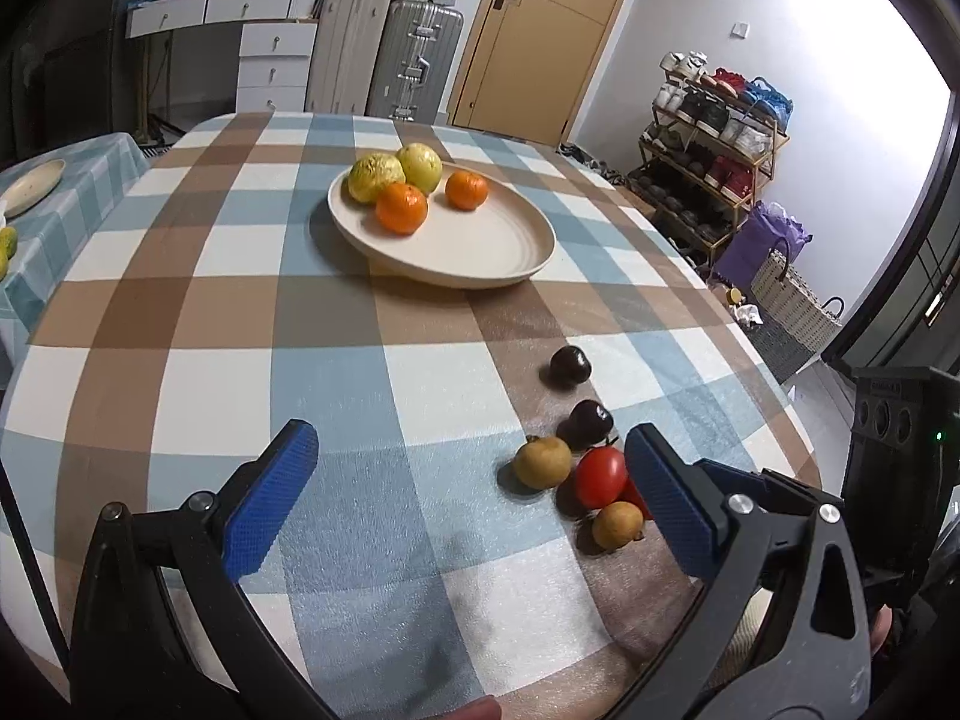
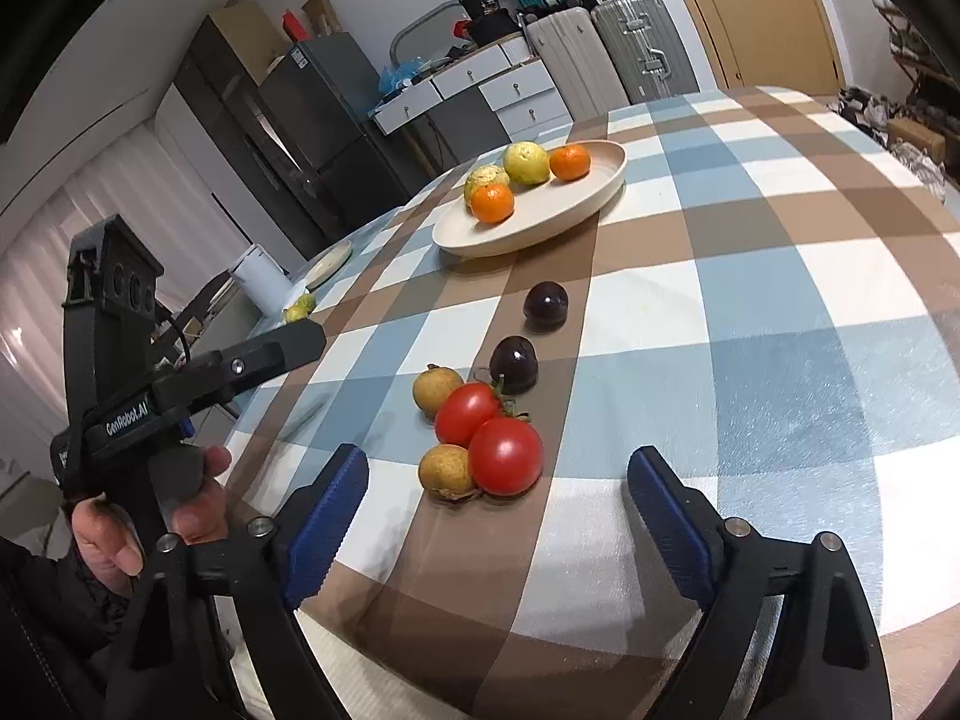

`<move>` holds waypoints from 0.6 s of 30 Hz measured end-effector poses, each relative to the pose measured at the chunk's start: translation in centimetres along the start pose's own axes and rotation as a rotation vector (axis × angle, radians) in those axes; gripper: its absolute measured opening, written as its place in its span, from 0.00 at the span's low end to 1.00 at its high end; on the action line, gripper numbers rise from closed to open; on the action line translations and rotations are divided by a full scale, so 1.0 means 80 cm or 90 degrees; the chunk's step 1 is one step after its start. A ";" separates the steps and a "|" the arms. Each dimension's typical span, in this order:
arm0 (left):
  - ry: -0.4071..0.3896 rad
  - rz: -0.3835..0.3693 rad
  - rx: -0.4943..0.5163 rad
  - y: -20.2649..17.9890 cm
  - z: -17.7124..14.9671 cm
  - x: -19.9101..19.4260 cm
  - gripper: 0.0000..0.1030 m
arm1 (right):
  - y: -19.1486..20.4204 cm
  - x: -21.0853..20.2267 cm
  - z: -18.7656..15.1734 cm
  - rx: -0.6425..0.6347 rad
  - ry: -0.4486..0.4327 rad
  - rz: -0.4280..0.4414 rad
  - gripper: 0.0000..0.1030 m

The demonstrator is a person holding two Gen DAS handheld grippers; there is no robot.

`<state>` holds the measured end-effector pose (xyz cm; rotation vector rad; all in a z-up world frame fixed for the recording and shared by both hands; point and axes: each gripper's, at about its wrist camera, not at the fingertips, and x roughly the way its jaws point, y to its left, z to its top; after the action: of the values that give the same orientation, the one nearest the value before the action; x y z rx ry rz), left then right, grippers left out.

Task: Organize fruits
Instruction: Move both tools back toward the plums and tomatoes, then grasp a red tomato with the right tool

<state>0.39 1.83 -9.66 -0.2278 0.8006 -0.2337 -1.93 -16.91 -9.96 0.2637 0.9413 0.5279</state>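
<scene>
A cream plate (image 1: 480,252) (image 2: 540,228) on the checked tablecloth holds two oranges (image 1: 402,208) (image 2: 492,202) and two yellow-green fruits (image 1: 375,177) (image 2: 526,162). Nearer lie two red tomatoes (image 1: 601,476) (image 2: 505,456), two brown longans (image 1: 542,462) (image 2: 447,471) and two dark plums (image 1: 570,366) (image 2: 545,306). My left gripper (image 1: 474,456) is open and empty, low over the table, left of the small fruits. My right gripper (image 2: 498,474) is open and empty, with the near tomato and longan just ahead of its fingers.
A second table (image 1: 66,198) at the left bears another plate (image 1: 33,186) and fruit. Suitcases (image 1: 384,54), drawers and a door stand beyond the table; a shoe rack (image 1: 714,138) and basket stand at the right. The left hand-held gripper shows in the right wrist view (image 2: 180,384).
</scene>
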 end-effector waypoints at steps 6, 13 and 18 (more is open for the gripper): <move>-0.001 -0.008 -0.008 0.007 -0.001 0.002 0.99 | 0.000 0.012 0.002 -0.009 0.014 -0.005 0.67; 0.003 -0.009 -0.014 0.012 -0.002 0.004 0.99 | 0.004 0.017 0.002 -0.015 0.031 0.010 0.39; 0.003 -0.015 -0.007 0.008 -0.004 0.002 0.99 | -0.001 0.020 0.003 0.001 0.034 0.009 0.27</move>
<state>0.33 2.33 -10.20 -0.2473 0.8043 -0.2520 -0.94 -16.08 -10.99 0.2585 0.9930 0.5497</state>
